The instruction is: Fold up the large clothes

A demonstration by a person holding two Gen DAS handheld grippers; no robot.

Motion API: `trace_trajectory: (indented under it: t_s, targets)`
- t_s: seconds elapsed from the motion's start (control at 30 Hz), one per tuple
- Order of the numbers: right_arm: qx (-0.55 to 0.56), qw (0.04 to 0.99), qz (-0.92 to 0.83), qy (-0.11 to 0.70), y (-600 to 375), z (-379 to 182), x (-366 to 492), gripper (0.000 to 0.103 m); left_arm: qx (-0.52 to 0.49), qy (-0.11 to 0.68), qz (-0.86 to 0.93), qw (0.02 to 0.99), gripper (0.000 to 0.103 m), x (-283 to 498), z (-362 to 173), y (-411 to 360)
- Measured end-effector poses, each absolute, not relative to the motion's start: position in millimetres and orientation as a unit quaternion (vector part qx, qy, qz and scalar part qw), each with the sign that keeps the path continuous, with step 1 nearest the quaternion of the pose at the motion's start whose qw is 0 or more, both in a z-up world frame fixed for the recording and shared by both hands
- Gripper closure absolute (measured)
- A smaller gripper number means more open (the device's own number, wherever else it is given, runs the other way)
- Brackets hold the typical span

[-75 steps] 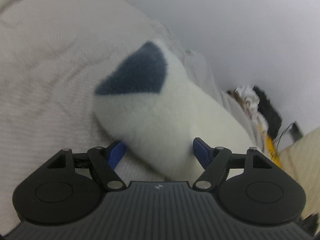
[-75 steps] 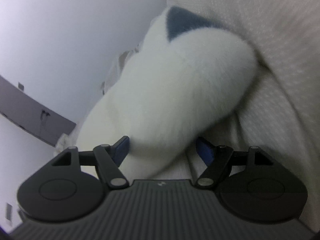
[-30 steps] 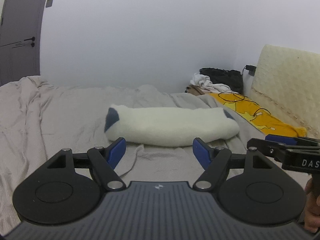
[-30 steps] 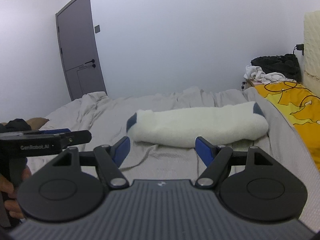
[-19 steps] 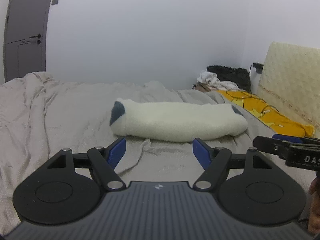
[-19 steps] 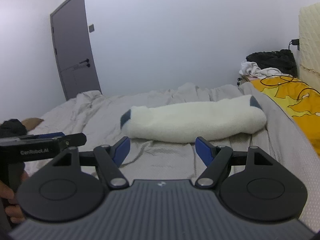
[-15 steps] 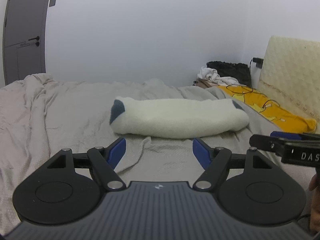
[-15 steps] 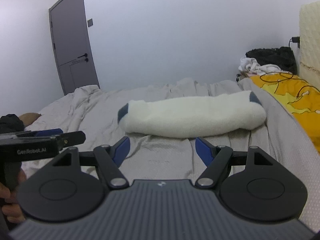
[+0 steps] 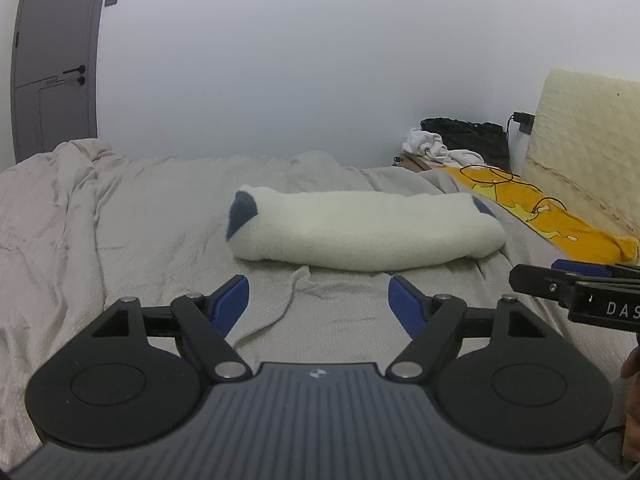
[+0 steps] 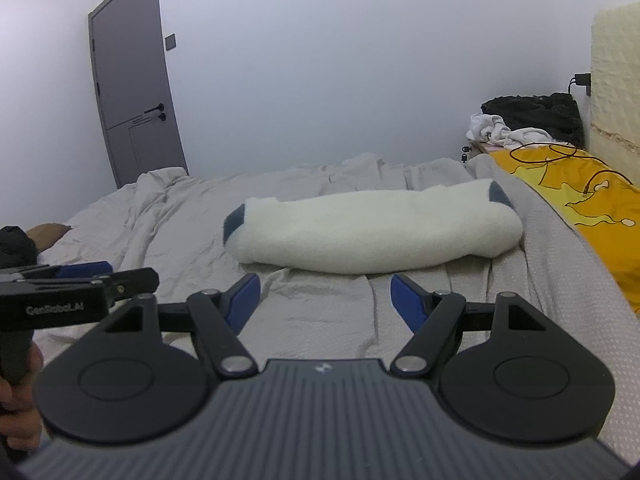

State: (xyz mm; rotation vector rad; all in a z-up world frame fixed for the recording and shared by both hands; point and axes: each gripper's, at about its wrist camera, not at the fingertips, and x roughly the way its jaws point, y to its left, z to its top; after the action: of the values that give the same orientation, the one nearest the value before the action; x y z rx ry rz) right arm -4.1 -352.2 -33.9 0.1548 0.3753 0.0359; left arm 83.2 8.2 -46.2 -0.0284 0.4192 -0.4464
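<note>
A thick white fleece garment [image 9: 360, 232] with dark blue patches at both ends lies folded into a long roll across the grey bed sheet [image 9: 120, 220]. In the right wrist view the same roll [image 10: 372, 236] lies a little beyond the fingertips. My left gripper [image 9: 317, 282] hovers short of the roll, its jaws opening with nothing between them. My right gripper [image 10: 325, 280] is open and empty, also short of the roll. Each gripper shows at the edge of the other's view, side by side.
A yellow cloth [image 9: 560, 216] with a dark cable lies along the bed's right side. A cream foam pad [image 9: 588, 128] leans on the wall. Black and white clothes [image 9: 460, 140] are piled in the far corner. A grey door [image 10: 132, 92] stands at the left.
Both grippers were pressed up to the fleece roll with it between their jaws; they have drawn back and it lies free on the bed. Over the last second the views barely shift.
</note>
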Motion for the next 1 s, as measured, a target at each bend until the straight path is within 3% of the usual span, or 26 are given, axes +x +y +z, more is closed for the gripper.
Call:
trace_trajectory:
  t_s: [0.3,0.5,0.57,0.63,1.0]
  targets:
    - [0.071,0.981,0.009,0.182,-350,-33,-6,0.028,-0.027,0.201,-0.217,0.955,0.003,82,-45,14]
    - [0.072,0.981,-0.003,0.18,-351,-33,-7,0.028,-0.029,0.194,-0.21,0.958,0.0,78,-43,17]
    - [0.076,0.981,-0.004,0.177,-352,-33,-7,0.008,-0.032,0.195,-0.209,0.958,0.0,79,-42,19]
    - [0.078,0.981,-0.008,0.177,-352,-33,-7,0.0,-0.034,0.196,-0.206,0.958,0.0,80,-42,20]
    - [0.07,0.98,-0.02,0.183,-351,-34,-3,0.0,-0.034,0.207,-0.199,0.957,0.0,82,-42,18]
